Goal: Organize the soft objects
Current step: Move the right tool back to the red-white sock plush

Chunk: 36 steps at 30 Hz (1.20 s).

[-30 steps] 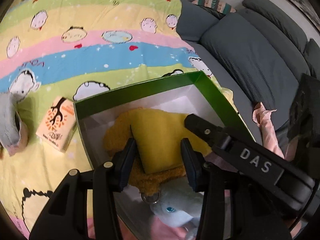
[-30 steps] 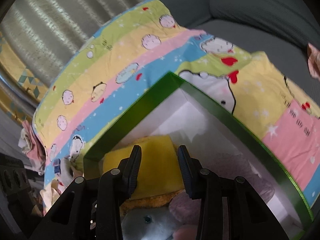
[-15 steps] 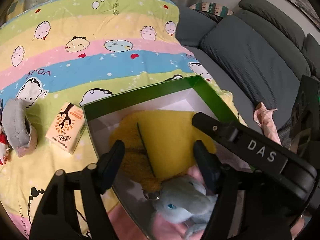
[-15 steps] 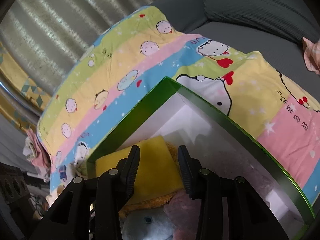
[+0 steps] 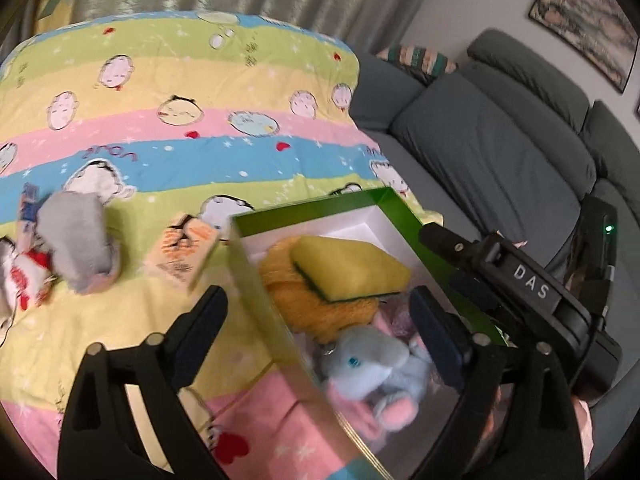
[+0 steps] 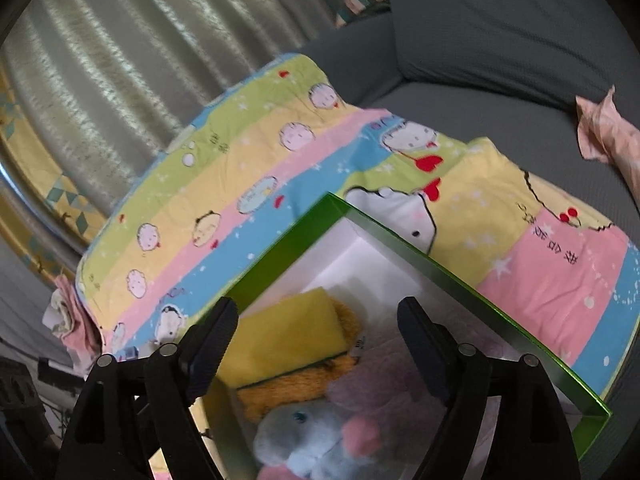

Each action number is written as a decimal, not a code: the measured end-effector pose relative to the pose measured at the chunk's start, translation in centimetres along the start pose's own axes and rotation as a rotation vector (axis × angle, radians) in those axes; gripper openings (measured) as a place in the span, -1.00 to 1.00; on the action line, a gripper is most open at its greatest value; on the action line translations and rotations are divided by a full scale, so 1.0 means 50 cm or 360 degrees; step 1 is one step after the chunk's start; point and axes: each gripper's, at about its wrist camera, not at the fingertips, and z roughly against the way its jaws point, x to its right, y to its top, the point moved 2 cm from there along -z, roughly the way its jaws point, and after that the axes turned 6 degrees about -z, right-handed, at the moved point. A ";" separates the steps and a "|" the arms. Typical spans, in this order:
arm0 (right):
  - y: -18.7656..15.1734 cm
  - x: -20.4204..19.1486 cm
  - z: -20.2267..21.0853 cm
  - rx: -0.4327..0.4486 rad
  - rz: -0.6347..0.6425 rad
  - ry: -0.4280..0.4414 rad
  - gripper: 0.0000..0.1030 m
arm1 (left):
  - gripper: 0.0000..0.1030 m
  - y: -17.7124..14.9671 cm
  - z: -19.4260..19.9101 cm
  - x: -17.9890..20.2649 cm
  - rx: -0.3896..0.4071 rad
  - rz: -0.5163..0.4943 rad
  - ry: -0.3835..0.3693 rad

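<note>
A green box (image 5: 316, 210) (image 6: 460, 276) with a white inside sits on a striped cartoon blanket. In it lie a yellow sponge (image 5: 348, 268) (image 6: 284, 340) on an orange plush (image 5: 308, 304) (image 6: 296, 388), a grey-blue elephant plush (image 5: 372, 364) (image 6: 304, 440) and a pinkish plush (image 6: 384, 396). My left gripper (image 5: 320, 328) hangs above the box's left wall, jaws opening wide, nothing between them. My right gripper (image 6: 316, 340) is above the box, jaws opening too, with the sponge lying free below them. The right gripper's black body (image 5: 528, 292) shows in the left wrist view.
Left of the box on the blanket (image 5: 180, 160) lie an orange-printed carton (image 5: 186, 254), a grey plush (image 5: 78, 240) and a red-and-white toy (image 5: 20, 280). A grey sofa (image 5: 500, 152) runs along the right, with a pink cloth (image 6: 604, 136) on its seat. Curtains hang behind.
Both grippers let go of the yellow sponge, opened wide and drew back and up from the box. The sponge now lies on the orange plush.
</note>
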 end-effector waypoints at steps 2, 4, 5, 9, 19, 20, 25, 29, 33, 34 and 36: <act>-0.004 -0.012 0.010 0.0028 0.0018 0.0024 0.80 | 0.98 -0.010 0.036 -0.025 0.0053 0.0042 0.0002; -0.010 -0.028 0.022 0.0055 0.0037 0.0047 0.81 | 0.98 -0.017 0.062 -0.049 0.0073 0.0095 0.0027; -0.013 -0.036 0.026 0.0064 0.0048 0.0053 0.81 | 0.98 -0.022 0.083 -0.069 0.0093 0.0138 0.0051; -0.027 -0.071 0.038 0.0095 0.0115 0.0061 0.84 | 0.98 -0.049 0.151 -0.137 0.0178 0.0199 0.0141; -0.094 -0.178 0.015 -0.0028 0.0245 0.0262 0.85 | 0.98 -0.180 0.238 -0.327 0.0240 0.0434 0.0593; -0.106 -0.195 0.008 -0.0048 0.0276 0.0269 0.85 | 0.98 -0.194 0.243 -0.349 0.0251 0.0454 0.0705; -0.162 -0.265 -0.011 -0.0112 0.0411 0.0302 0.85 | 0.97 -0.223 0.265 -0.408 0.0210 0.0598 0.0918; -0.218 -0.317 -0.029 -0.0194 0.0519 0.0351 0.85 | 0.98 -0.221 0.310 -0.414 0.0268 0.0621 0.0956; -0.267 -0.356 -0.067 -0.0346 0.0540 0.0462 0.85 | 0.98 -0.228 0.356 -0.438 0.0315 0.0639 0.1020; -0.282 -0.365 -0.078 -0.0395 0.0544 0.0491 0.85 | 0.98 -0.234 0.363 -0.445 0.0316 0.0655 0.1027; -0.308 -0.384 -0.098 -0.0479 0.0560 0.0534 0.85 | 0.97 -0.246 0.375 -0.468 0.0282 0.0724 0.1044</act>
